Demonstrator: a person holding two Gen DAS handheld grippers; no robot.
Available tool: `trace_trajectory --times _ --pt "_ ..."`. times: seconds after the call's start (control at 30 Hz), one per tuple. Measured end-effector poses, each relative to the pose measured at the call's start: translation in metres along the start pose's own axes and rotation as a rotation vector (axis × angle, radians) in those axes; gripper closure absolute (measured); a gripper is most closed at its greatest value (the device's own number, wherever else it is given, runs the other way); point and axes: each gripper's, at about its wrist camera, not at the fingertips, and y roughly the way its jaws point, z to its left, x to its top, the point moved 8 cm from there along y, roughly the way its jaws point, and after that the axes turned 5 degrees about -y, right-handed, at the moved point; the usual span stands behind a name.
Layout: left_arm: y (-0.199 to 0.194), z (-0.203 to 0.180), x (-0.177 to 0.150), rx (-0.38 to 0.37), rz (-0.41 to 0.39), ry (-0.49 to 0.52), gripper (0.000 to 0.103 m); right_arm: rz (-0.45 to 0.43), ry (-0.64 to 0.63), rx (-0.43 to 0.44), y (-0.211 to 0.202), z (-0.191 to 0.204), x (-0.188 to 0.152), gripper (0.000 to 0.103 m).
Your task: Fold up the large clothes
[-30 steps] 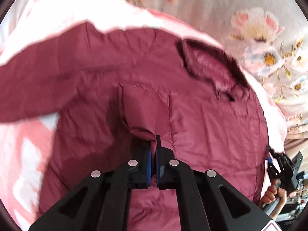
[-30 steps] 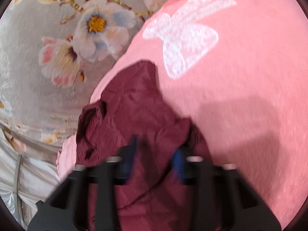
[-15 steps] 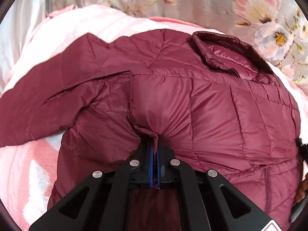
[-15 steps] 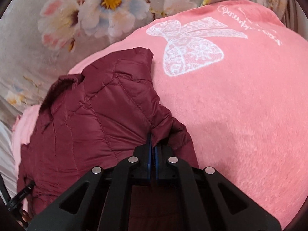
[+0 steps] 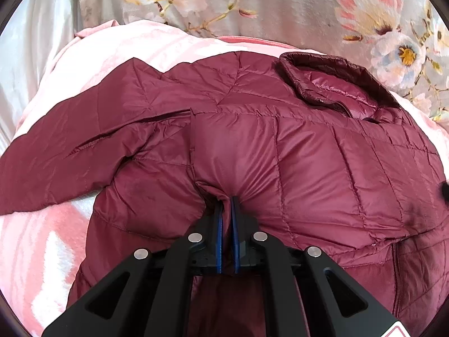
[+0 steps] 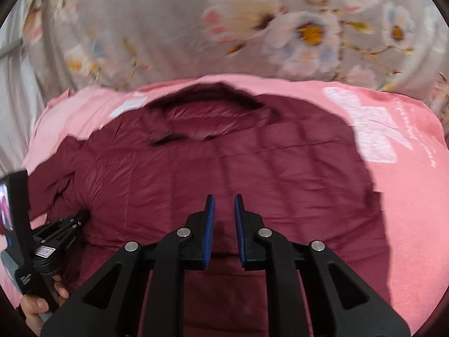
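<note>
A maroon quilted puffer jacket lies spread on a pink blanket, collar at the far side and one sleeve stretched out to the left. My left gripper is shut on a pinch of the jacket's fabric near its lower edge. In the right wrist view the jacket fills the middle. My right gripper is open and empty just above the jacket's lower middle. The left gripper tool and the hand holding it show at the left edge of that view.
The pink blanket with white print covers the bed under the jacket. A grey floral bedspread lies beyond the collar. White sheet shows at the far left.
My right gripper has let go of the jacket's edge and opened, swinging left to face the collar. The jacket now lies flatter. My left gripper still holds its pinch.
</note>
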Motion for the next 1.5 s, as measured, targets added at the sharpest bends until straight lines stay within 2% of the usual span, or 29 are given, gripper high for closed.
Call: trace_trajectory --times 0.13,0.27,0.53,0.6,0.67,0.7,0.73,0.77,0.83,0.9,0.93,1.1,1.17,1.27,1.3,1.37,1.4,1.43,1.47,1.5 --pt "0.001 0.000 0.000 -0.004 -0.001 -0.002 0.095 0.091 0.022 0.016 0.031 0.009 -0.027 0.090" --pt "0.001 -0.001 0.000 0.005 -0.005 0.009 0.094 0.079 0.053 0.036 0.037 0.005 -0.038 0.090" --pt "0.000 -0.004 -0.001 0.018 -0.010 0.017 0.093 0.075 0.009 -0.009 0.038 0.010 -0.039 0.090" --pt "-0.001 -0.001 0.000 -0.002 -0.011 -0.011 0.090 0.077 -0.004 -0.023 0.039 0.012 -0.038 0.090" --pt "-0.009 0.009 0.003 -0.036 -0.027 -0.079 0.086 0.079 -0.012 -0.033 0.039 0.013 -0.038 0.090" --pt "-0.016 0.018 0.004 -0.049 -0.035 -0.121 0.081 0.080 -0.011 -0.032 0.040 0.013 -0.038 0.090" --pt "-0.024 0.028 0.004 -0.052 -0.038 -0.153 0.071 0.080 -0.010 -0.031 0.039 0.012 -0.038 0.090" --pt "-0.034 0.043 0.004 -0.043 -0.045 -0.188 0.066 0.081 -0.008 -0.030 0.040 0.012 -0.038 0.090" --pt "-0.057 0.081 0.002 -0.018 -0.069 -0.257 0.047 0.081 -0.006 -0.029 0.040 0.012 -0.038 0.090" --pt "-0.081 0.132 0.001 0.014 -0.098 -0.336 0.033 0.081 -0.001 -0.024 0.039 0.011 -0.037 0.090" --pt "-0.089 0.157 -0.002 0.038 -0.103 -0.375 0.030 0.080 0.003 -0.020 0.039 0.011 -0.037 0.090" --pt "-0.101 0.304 -0.013 0.175 -0.059 -0.602 0.030 0.066 0.012 -0.016 0.035 0.010 -0.036 0.090" --pt "-0.101 0.350 -0.017 0.182 -0.052 -0.712 0.030 0.054 0.013 -0.014 0.030 0.010 -0.036 0.087" --pt "-0.097 0.386 -0.017 0.163 -0.053 -0.828 0.031 0.030 0.014 -0.011 0.019 0.012 -0.037 0.080" --pt "-0.094 0.389 -0.014 0.149 -0.053 -0.835 0.033 0.024 0.010 -0.015 0.015 0.013 -0.038 0.080" --pt "-0.086 0.390 -0.009 0.158 -0.038 -0.835 0.044 0.014 -0.002 -0.019 0.006 0.016 -0.040 0.080" --pt "-0.084 0.387 -0.008 0.171 -0.033 -0.822 0.064 0.011 -0.010 -0.019 0.002 0.017 -0.042 0.080" --pt "-0.082 0.385 -0.004 0.188 -0.028 -0.800 0.090 0.007 -0.016 -0.019 -0.003 0.018 -0.043 0.080" --pt "-0.080 0.374 0.002 0.179 -0.023 -0.762 0.102 0.000 -0.023 -0.019 -0.009 0.019 -0.044 0.080" --pt "-0.079 0.369 0.010 0.167 -0.026 -0.738 0.103 -0.009 -0.027 -0.020 -0.015 0.019 -0.046 0.079"
